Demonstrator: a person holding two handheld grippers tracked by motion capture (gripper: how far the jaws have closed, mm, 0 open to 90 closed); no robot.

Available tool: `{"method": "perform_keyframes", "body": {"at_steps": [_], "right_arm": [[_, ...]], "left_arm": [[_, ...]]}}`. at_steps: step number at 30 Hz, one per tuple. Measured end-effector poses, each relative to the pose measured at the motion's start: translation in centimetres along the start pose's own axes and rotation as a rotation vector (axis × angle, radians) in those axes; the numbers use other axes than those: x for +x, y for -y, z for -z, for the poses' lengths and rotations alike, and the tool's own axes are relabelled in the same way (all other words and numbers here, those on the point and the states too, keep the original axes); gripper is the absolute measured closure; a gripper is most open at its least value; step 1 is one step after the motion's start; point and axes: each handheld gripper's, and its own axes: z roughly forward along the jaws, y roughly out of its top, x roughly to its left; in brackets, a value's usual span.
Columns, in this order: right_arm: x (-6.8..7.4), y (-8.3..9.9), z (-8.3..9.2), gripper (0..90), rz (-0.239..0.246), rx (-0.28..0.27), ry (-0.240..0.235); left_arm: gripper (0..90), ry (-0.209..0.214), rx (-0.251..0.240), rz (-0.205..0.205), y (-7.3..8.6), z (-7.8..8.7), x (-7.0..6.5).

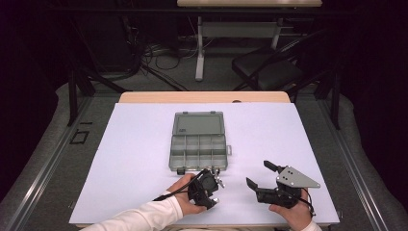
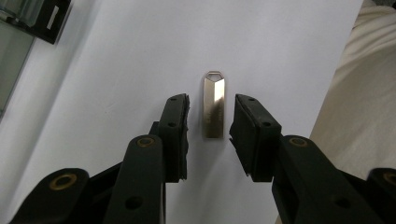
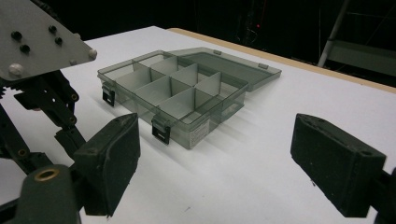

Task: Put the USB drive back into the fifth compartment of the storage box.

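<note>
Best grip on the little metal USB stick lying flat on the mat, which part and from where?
Take the metal USB stick across its two long edges, mid-body, coming straight down from above. It lies flat on the white mat, so its thin long sides are the only parallel faces to pinch. The left gripper already straddles it that way, pads apart from it. Avoid the looped end, which tapers.

One box [image 1: 198, 140] with eight compartments and one lid, one metal stick [image 2: 214, 105], two grippers, left [image 1: 206, 188] and right [image 1: 262, 177].
</note>
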Motion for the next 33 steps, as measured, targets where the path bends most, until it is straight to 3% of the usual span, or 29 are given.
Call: {"method": "perform_keyframes", "body": {"at_steps": [12,33], "right_arm": [[-0.02,0.02,-0.03,15.7,0.001,0.001,-0.004],[-0.05,0.08,-0.1,15.8,0.002,0.01,-0.008]], "left_arm": [[73.1,-0.004,0.022,-0.007,-0.15,-0.7,-0.31],[78.3,-0.021,0.04,-0.032,-0.39,-0.77,-0.62]]}}
